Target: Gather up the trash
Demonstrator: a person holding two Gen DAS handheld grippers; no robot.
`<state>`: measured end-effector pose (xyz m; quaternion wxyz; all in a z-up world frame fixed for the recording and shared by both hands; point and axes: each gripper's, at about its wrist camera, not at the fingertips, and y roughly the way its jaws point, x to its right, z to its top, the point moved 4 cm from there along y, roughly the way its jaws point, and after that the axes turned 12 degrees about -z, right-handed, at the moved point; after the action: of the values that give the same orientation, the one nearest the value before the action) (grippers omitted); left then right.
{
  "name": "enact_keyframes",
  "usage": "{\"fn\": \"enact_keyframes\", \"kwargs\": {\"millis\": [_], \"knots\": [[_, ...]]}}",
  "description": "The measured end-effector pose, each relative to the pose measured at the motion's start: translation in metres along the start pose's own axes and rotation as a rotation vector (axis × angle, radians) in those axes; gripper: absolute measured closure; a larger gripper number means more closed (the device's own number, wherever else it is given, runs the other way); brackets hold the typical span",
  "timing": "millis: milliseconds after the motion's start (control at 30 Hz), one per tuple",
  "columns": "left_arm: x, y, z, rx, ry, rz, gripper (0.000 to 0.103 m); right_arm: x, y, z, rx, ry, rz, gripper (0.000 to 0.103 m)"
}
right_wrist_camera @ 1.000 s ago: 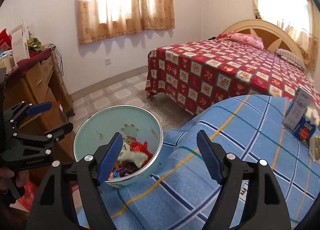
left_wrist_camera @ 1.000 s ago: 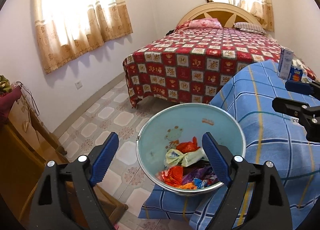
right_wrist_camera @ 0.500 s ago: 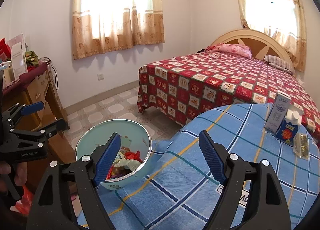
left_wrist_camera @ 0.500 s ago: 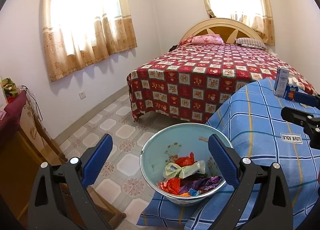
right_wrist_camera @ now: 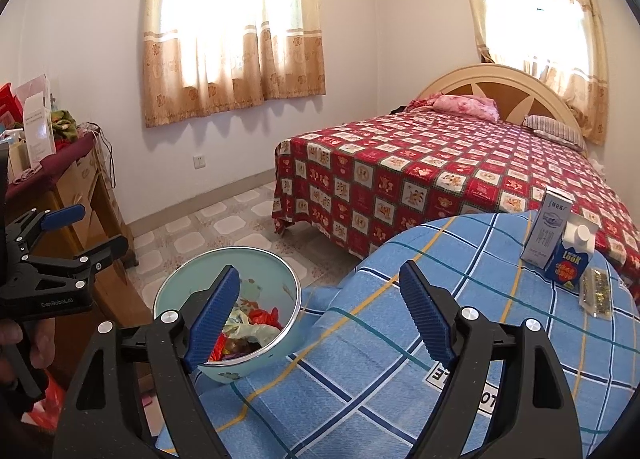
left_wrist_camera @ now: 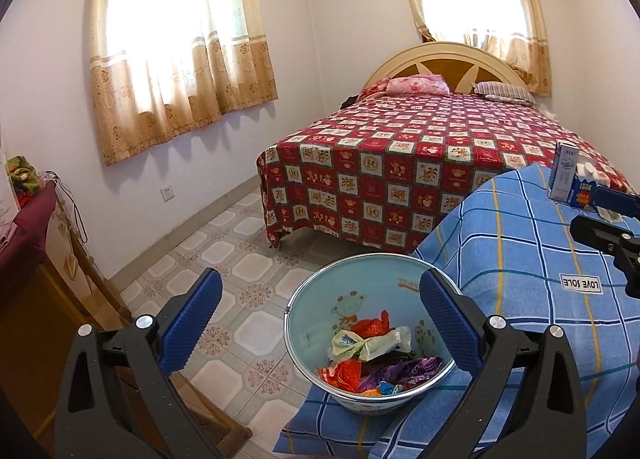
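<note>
Both grippers are pulling up and back from the pale-green enamel basin (left_wrist_camera: 308, 307) of crumpled wrappers (left_wrist_camera: 376, 363). The left gripper (left_wrist_camera: 320, 323) and right gripper (right_wrist_camera: 320, 315) are gaping, empty. Beyond the basin, a white-and-blue carton (right_wrist_camera: 550, 229), blue juice carton (right_wrist_camera: 572, 259) and clear sachet (right_wrist_camera: 597, 291) are waiting, likely next.

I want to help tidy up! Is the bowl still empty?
No, the bowl already holds crumpled wrappers in red, purple and pale green.
</note>
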<state>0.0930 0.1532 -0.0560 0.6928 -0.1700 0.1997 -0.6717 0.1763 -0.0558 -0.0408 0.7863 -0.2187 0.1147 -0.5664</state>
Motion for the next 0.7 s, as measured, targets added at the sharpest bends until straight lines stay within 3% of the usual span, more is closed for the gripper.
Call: {"fn": "enact_keyframes", "kwargs": {"millis": [700], "knots": [[-0.0017, 0.0033, -0.0009, -0.016, 0.002, 0.008, 0.006, 0.0024, -0.0006, 0.0016, 0.002, 0.0, -0.001, 0.02]]}}
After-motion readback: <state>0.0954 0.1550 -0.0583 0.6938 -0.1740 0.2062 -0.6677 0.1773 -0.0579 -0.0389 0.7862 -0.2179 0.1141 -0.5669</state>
